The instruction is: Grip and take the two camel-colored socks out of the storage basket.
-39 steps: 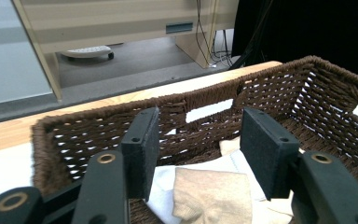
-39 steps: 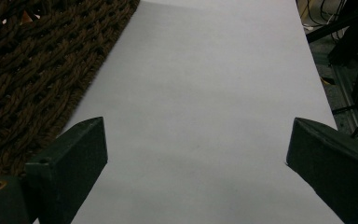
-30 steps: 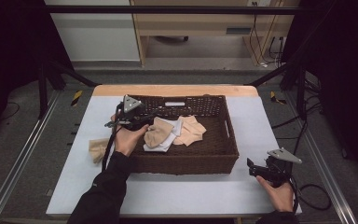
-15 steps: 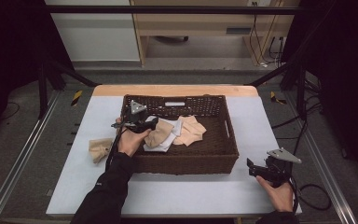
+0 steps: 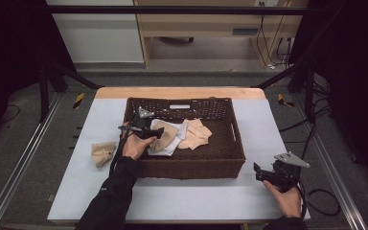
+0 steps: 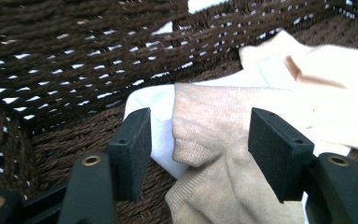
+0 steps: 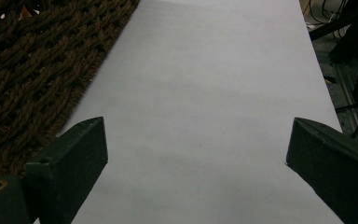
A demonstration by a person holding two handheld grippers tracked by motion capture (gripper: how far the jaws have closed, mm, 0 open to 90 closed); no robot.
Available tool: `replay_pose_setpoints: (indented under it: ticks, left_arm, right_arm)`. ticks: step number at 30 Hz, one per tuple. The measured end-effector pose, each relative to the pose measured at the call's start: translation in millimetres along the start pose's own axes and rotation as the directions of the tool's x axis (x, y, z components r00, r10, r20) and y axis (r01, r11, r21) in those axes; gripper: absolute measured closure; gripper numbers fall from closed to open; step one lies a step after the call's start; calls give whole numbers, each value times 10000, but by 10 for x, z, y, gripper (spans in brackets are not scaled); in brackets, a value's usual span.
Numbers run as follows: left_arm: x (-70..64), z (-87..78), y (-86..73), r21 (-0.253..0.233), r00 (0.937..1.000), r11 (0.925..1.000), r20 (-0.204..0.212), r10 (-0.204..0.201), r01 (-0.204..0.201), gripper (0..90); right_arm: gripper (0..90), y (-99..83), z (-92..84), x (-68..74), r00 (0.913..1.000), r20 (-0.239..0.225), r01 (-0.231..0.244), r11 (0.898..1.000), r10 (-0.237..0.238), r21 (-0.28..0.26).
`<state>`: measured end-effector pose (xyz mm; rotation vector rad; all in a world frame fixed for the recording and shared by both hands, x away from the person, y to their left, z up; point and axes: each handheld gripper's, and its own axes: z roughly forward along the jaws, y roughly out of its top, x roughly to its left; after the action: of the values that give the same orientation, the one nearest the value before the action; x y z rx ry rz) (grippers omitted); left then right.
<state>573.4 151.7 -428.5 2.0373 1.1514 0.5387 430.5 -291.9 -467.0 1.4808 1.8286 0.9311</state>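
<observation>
A dark brown wicker basket [image 5: 191,167] stands mid-table. It holds a beige sock [image 5: 166,140], a white sock [image 5: 178,139] and a peach sock [image 5: 197,134]. My left gripper [image 5: 160,133] reaches in over the basket's left side. In the left gripper view, my left gripper [image 6: 198,135] is open, its jaws either side of the beige sock [image 6: 214,158], which lies on the white sock [image 6: 161,107]; the peach sock [image 6: 326,70] is beyond. Open and holding nothing, my right gripper [image 5: 259,173] rests at the table's front right; in its own view, my right gripper [image 7: 196,135] faces bare table.
Another beige sock [image 5: 103,152] lies bunched on the white table [image 5: 196,201] left of the basket. The basket wall [image 7: 28,60] runs along the left of the right gripper view. Dark frame rails and cables surround the table.
My left gripper has moved right from the basket's left rim and lower, in over the socks. The right gripper has stayed put.
</observation>
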Motion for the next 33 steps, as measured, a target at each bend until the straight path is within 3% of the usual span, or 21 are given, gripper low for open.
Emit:
replay_pose_setpoints:
  ticks: [8, 13, 18, 24, 29, 33]
  left_arm:
    - [-3, 48, -2, 164, 9991, 9995, 333, 278, -283, 409]
    - [-25, 44, -7, 553, 9968, 9970, 607, 514, -547, 569]
    - [-80, -1, 10, 953, 9963, 9930, 580, 638, -691, 761]
    - [-112, -46, 27, 993, 9963, 9927, 582, 629, -685, 820]
    - [-110, -102, 43, 511, 9952, 9968, 786, 581, -622, 827]
    - [-87, -170, 62, -306, 9938, 9993, 1082, 235, -203, 829]
  right_arm:
    - [56, 1, 8, 5, 10000, -38, 31, 10000, -31, 14]
    - [56, 1, 10, 9, 10000, -53, 23, 10000, -23, 25]
    - [57, 1, 7, 11, 10000, -45, 25, 10000, -24, 41]
    - [57, 0, 6, 8, 10000, -36, 27, 10000, -26, 36]
    - [57, 0, 2, 5, 10000, -20, 35, 10000, -35, 25]
    - [57, 0, -5, 0, 10000, -17, -29, 10000, 29, 20]
